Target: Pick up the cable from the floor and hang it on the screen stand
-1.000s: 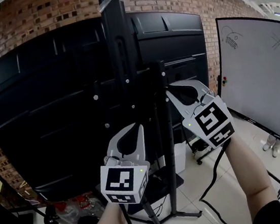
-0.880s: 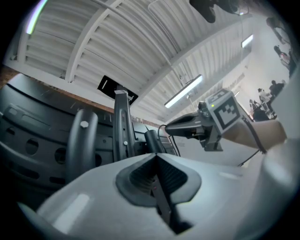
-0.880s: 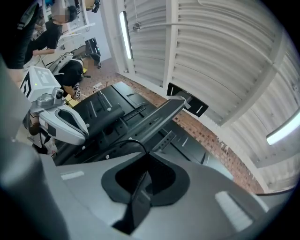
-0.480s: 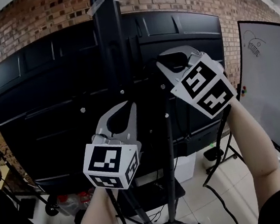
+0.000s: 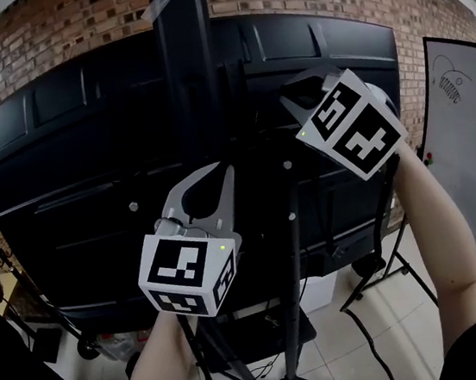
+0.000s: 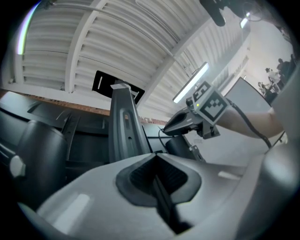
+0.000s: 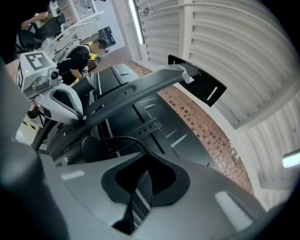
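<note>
Right gripper point(image 5: 295, 97) is up high at the back of the screen point(image 5: 64, 190), jaws clamped on the cable point(image 7: 123, 137), which arcs out from the tips (thin, black) to their left. Left gripper point(image 5: 224, 176) hangs lower, to the right one's left, jaws pressed together, with the screen stand point(image 5: 190, 78) column just ahead of its tips.

Screen stand point(image 5: 188, 78) top cut off (cable point(image 7: 119, 137) mostly hidden).
</note>
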A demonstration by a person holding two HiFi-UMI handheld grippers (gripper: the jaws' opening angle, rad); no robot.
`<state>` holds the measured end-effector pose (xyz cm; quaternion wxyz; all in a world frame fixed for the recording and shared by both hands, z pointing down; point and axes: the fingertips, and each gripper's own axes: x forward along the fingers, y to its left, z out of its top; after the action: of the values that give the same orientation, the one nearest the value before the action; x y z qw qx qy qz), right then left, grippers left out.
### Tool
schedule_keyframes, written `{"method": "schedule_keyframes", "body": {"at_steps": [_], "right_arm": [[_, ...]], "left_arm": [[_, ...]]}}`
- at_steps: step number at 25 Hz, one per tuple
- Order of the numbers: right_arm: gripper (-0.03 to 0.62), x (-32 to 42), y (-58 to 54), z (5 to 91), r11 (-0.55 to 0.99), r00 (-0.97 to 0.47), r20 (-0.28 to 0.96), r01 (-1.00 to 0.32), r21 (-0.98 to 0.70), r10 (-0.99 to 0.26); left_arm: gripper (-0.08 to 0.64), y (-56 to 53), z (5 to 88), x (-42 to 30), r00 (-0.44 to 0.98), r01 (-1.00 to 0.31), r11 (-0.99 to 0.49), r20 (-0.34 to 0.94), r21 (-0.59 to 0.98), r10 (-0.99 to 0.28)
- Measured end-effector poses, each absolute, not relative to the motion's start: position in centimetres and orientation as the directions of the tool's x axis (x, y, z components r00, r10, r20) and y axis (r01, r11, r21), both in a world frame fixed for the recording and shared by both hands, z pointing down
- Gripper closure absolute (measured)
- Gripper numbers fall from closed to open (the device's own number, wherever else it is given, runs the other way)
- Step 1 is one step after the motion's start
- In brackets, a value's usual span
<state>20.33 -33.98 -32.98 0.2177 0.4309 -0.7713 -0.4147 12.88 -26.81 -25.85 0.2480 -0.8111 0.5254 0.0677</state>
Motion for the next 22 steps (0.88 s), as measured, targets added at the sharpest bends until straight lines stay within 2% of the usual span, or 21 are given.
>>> {"method": "schedule_keyframes", "body": {"at_steps": [11,22], "right_arm": [[0.574,25.0,-34.7,-28.4,0.208,-0.423,-0.034,-0.511,0.834,-0.905],[0.569,25.9,-31.7,-22.6,0.256,-0.463,-0.117,-0.664,0.703,-0.878]], "left_arm": [[0.555,-26.9,-26.2,12.8,0.458,-0.874,-0.326,-0.383,-0.362,-0.802],[0.555,-24.9,-24.7,14.0,0.481,-0.862,-0.349,-0.381,-0.367,-0.789]]}}
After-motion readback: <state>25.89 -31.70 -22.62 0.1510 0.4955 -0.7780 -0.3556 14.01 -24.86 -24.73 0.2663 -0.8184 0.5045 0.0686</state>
